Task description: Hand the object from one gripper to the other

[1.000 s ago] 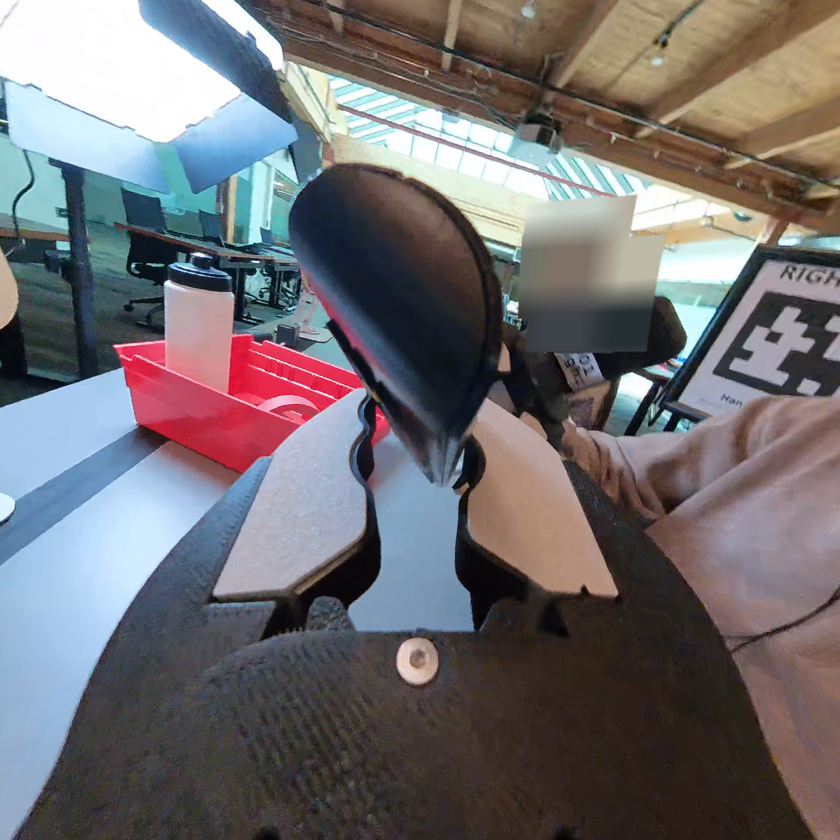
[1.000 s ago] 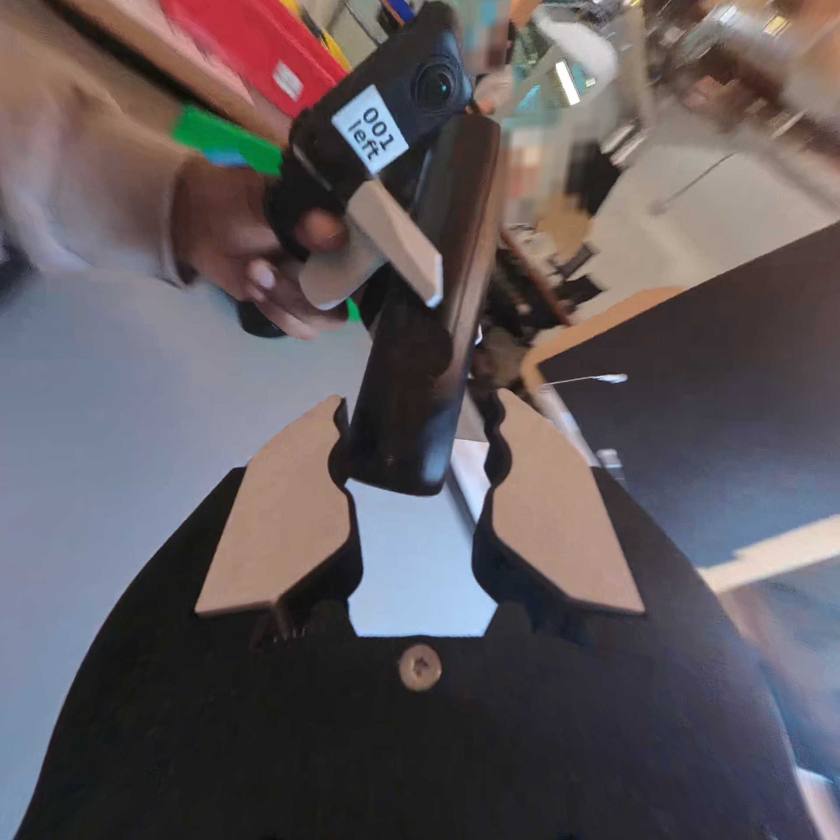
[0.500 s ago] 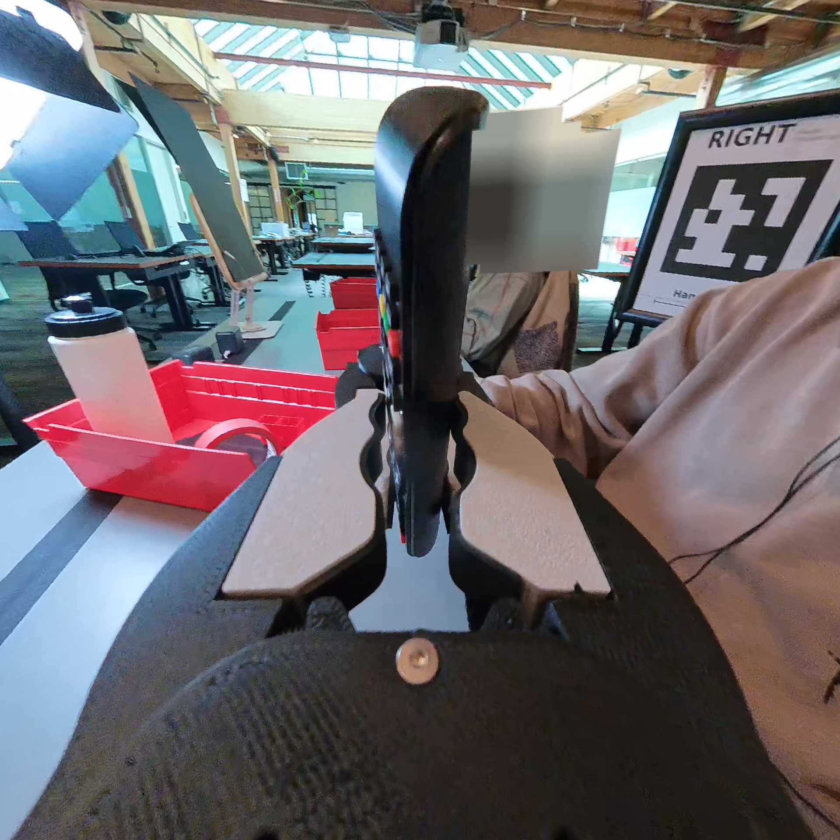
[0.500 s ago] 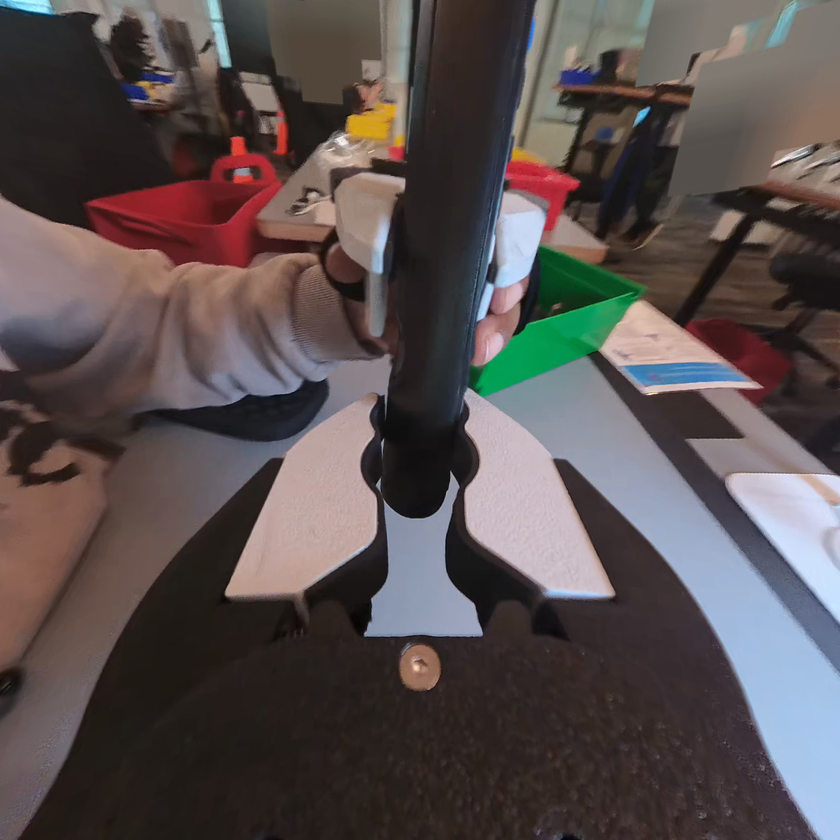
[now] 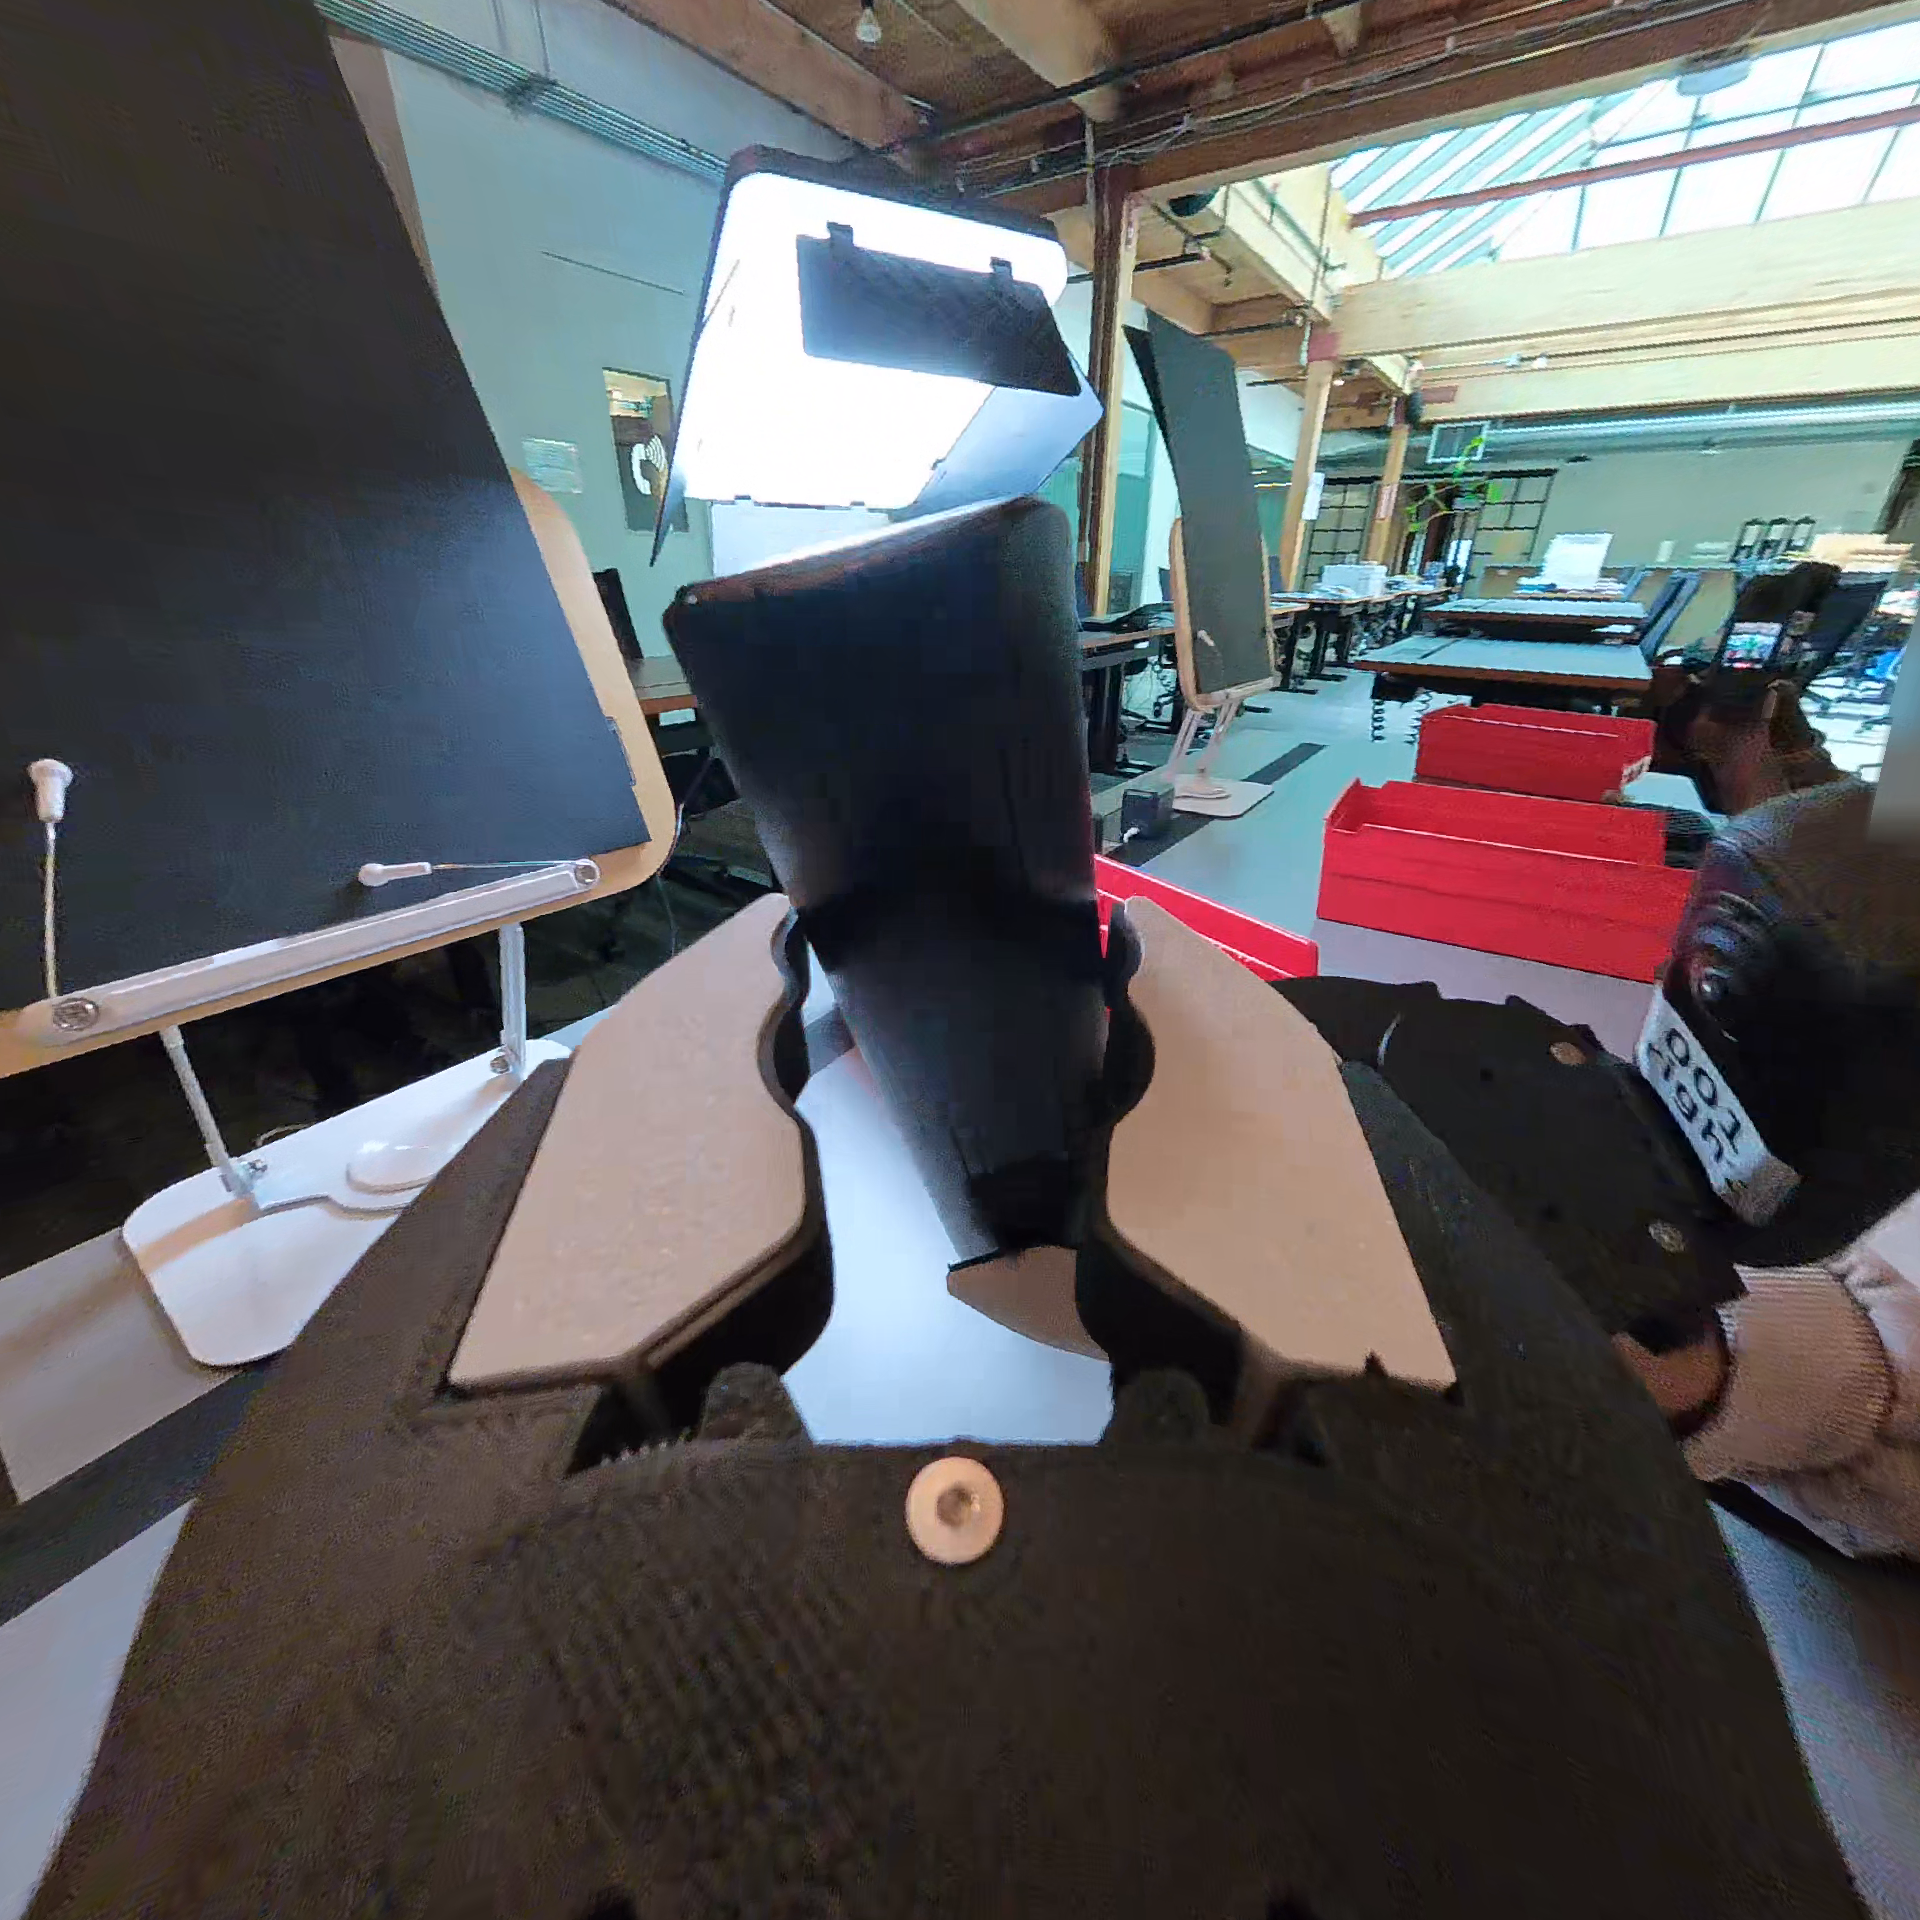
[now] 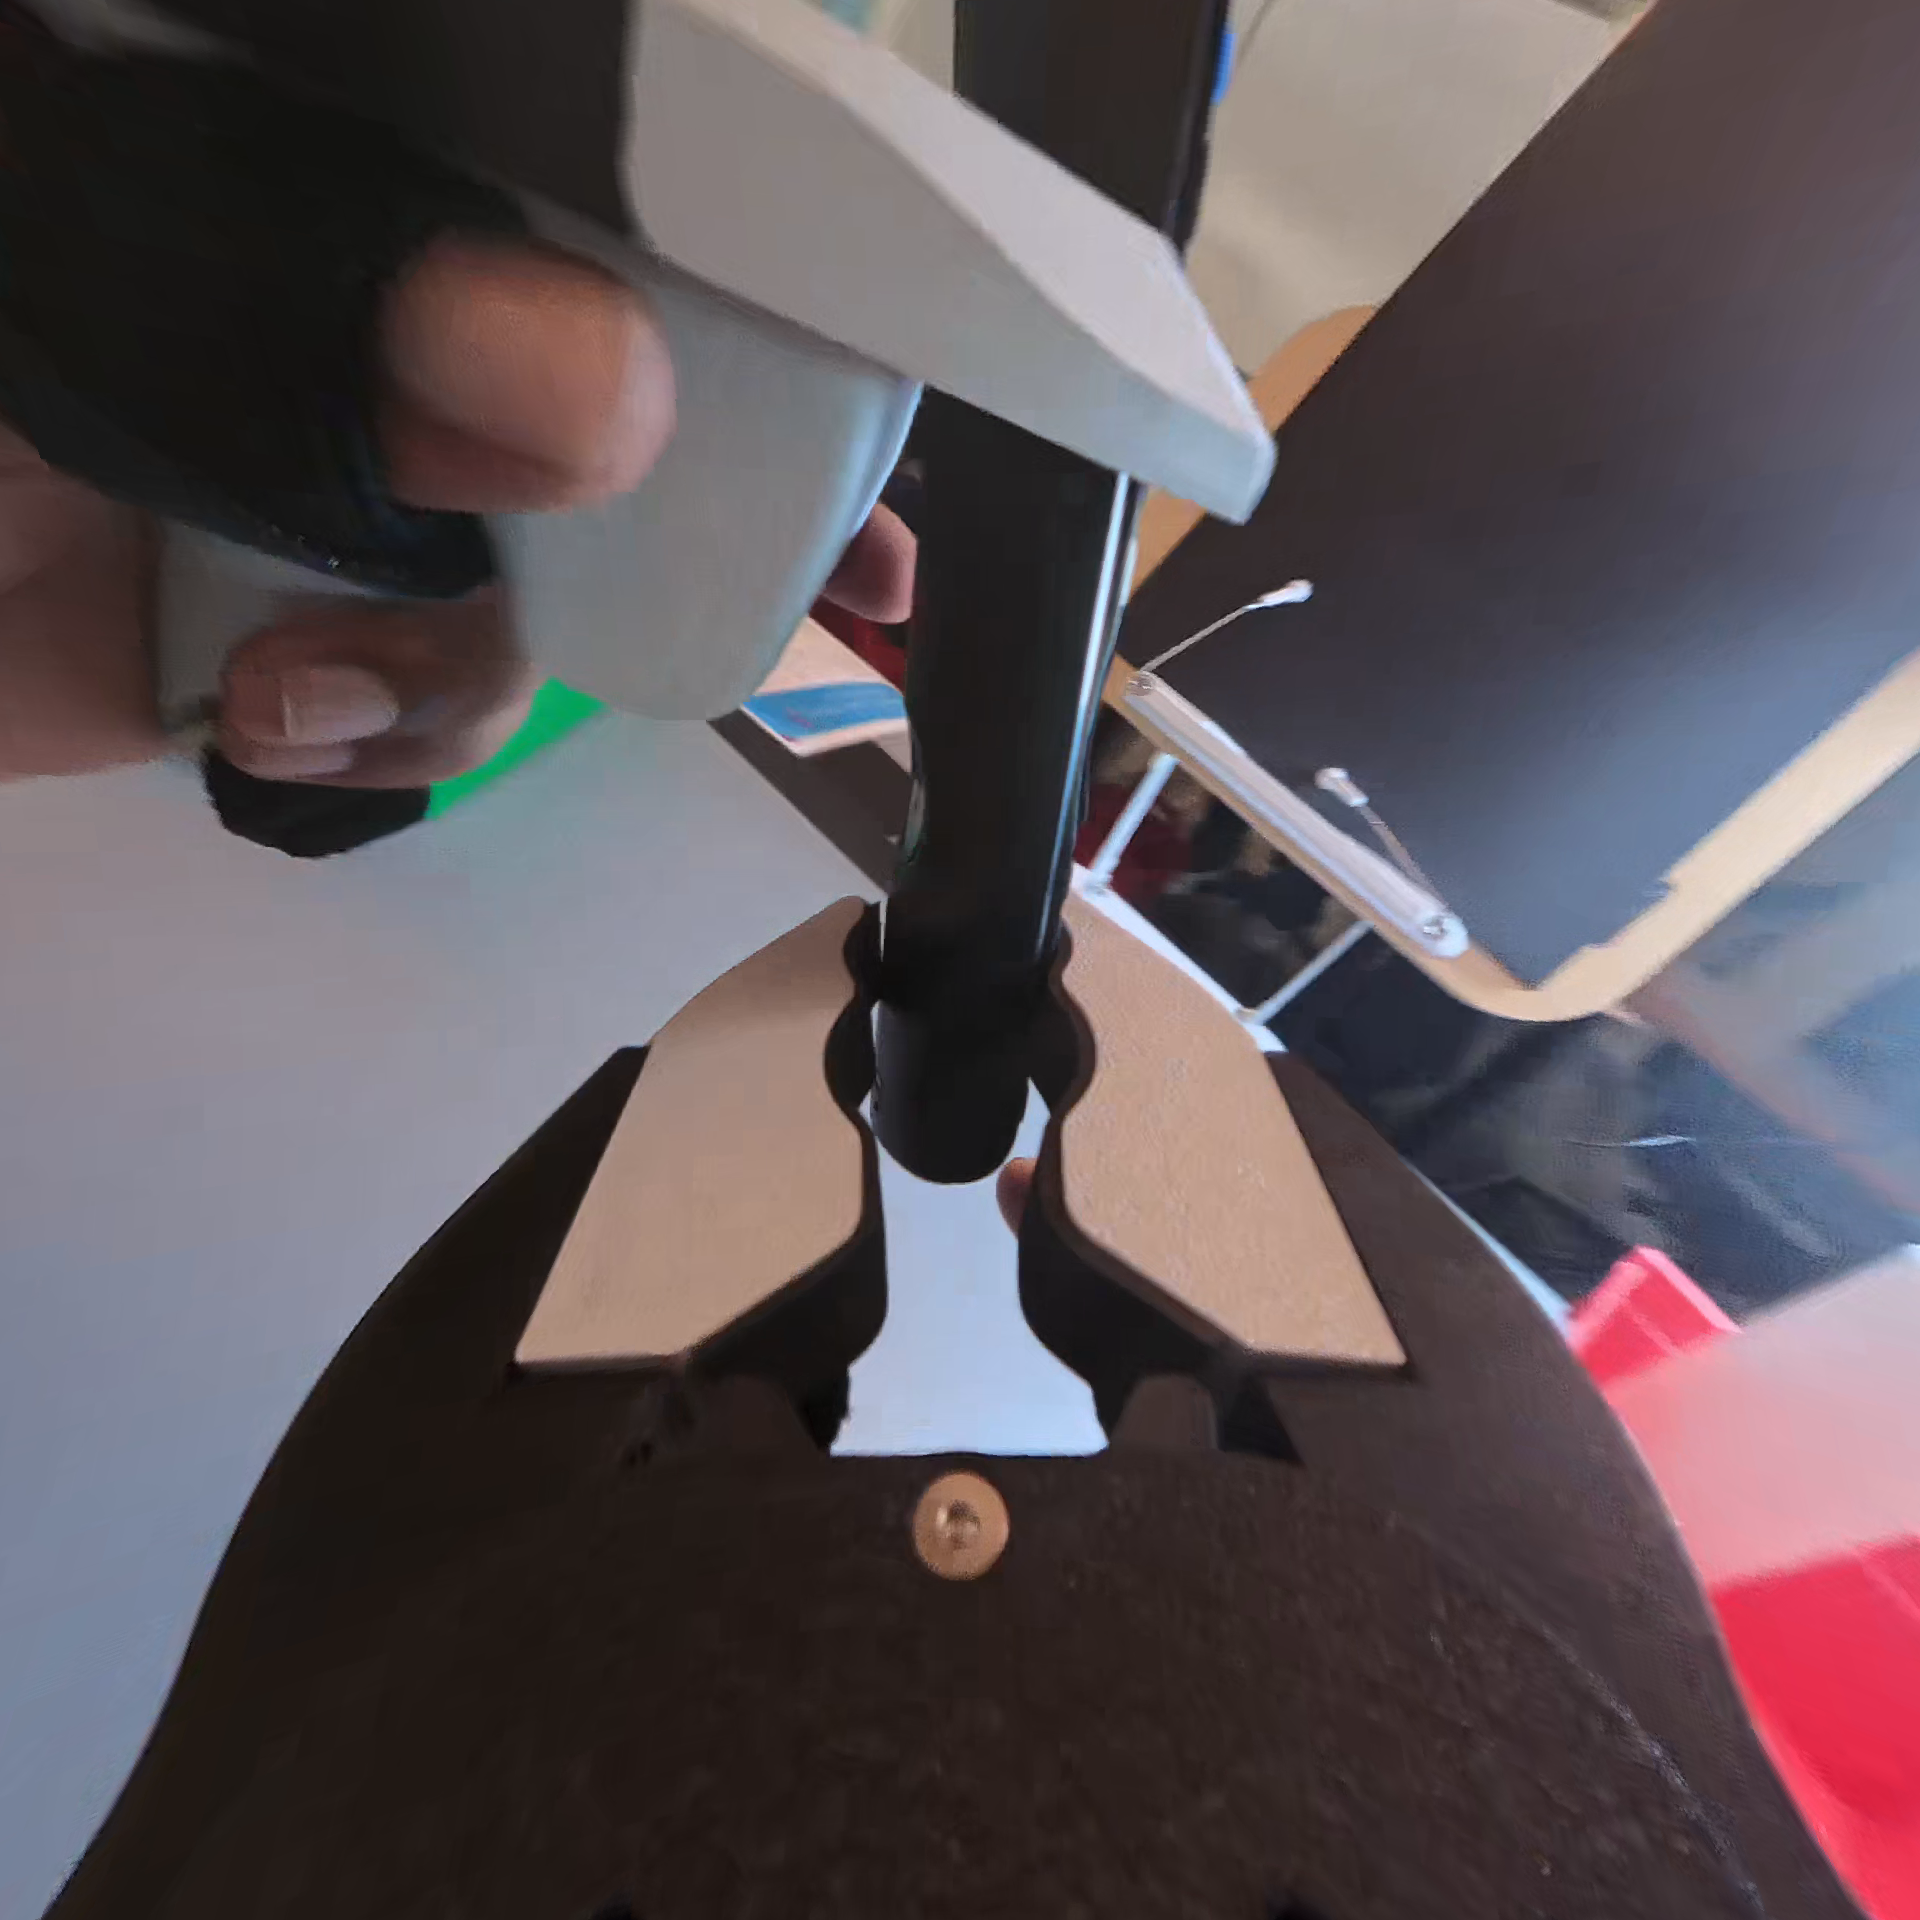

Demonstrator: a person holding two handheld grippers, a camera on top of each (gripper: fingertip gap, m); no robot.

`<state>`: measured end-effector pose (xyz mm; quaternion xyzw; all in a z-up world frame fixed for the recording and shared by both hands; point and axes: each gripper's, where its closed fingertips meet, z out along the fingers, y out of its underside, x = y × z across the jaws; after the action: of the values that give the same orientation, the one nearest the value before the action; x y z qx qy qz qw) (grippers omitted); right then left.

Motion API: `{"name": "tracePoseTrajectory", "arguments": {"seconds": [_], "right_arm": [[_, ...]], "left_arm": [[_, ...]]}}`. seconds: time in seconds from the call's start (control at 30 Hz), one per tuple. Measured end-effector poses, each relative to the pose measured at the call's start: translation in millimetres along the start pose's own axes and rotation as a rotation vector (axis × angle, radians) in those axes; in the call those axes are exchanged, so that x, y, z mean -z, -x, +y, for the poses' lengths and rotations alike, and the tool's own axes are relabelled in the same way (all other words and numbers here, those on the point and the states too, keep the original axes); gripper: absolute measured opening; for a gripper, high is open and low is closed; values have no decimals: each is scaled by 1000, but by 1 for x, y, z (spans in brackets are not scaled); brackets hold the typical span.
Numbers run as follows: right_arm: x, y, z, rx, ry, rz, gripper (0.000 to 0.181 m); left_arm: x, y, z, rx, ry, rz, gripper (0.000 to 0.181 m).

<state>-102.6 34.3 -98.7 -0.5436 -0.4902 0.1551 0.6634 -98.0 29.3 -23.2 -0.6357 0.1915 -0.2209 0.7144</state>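
1. Black remote (image 5: 914, 831) stands at frame centre, mid-handover.
2. Right gripper (image 6: 961, 1049) is clamped on its end.
3. Left gripper (image 5: 951, 1091) is parted, touching one side only.
4. Next: draw the left clear.

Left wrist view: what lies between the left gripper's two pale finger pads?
The long black plastic remote control lies there, with bare grey table beside its lower end. The left wrist view shows this.

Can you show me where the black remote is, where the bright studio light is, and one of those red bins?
black remote (image 5: 914, 831): left wrist view, on its broad dark back.
studio light (image 5: 790, 416): left wrist view, on its glowing panel.
red bin (image 5: 1496, 883): left wrist view, on its front wall.
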Motion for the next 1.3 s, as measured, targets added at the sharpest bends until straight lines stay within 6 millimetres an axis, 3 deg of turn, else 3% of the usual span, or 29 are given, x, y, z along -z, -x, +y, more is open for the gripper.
{"name": "tracePoseTrajectory", "arguments": {"seconds": [0.17,0.27,0.4,0.6,0.7,0.83,0.9,1.03,1.23,1.3], "right_arm": [[1,-3,-2,178,-5,54,29],[2,14,-5,209,-29,-115,40],[27,30,-17,66,-80,-495,55],[87,11,-68,-128,-303,-778,60],[112,26,-78,-171,-345,-952,62],[135,61,-69,-137,-311,-1189,48],[141,70,-60,-115,-278,-1261,38],[145,72,-65,-99,-294,-1260,33],[162,99,-38,43,-125,-1389,39],[164,105,-32,114,-101,-1391,26]], "left_arm": [[2,-4,-1,-11,14,109,54],[4,-3,1,-138,31,137,53],[12,-15,1,-303,35,225,52],[46,-87,37,-210,202,818,53],[61,-122,53,-99,277,1052,53],[89,-158,74,20,430,1337,53],[106,-168,78,86,489,1463,53],[117,-172,82,180,547,1574,53],[122,-179,95,247,649,1642,52],[124,-183,103,232,690,1654,52]]}}
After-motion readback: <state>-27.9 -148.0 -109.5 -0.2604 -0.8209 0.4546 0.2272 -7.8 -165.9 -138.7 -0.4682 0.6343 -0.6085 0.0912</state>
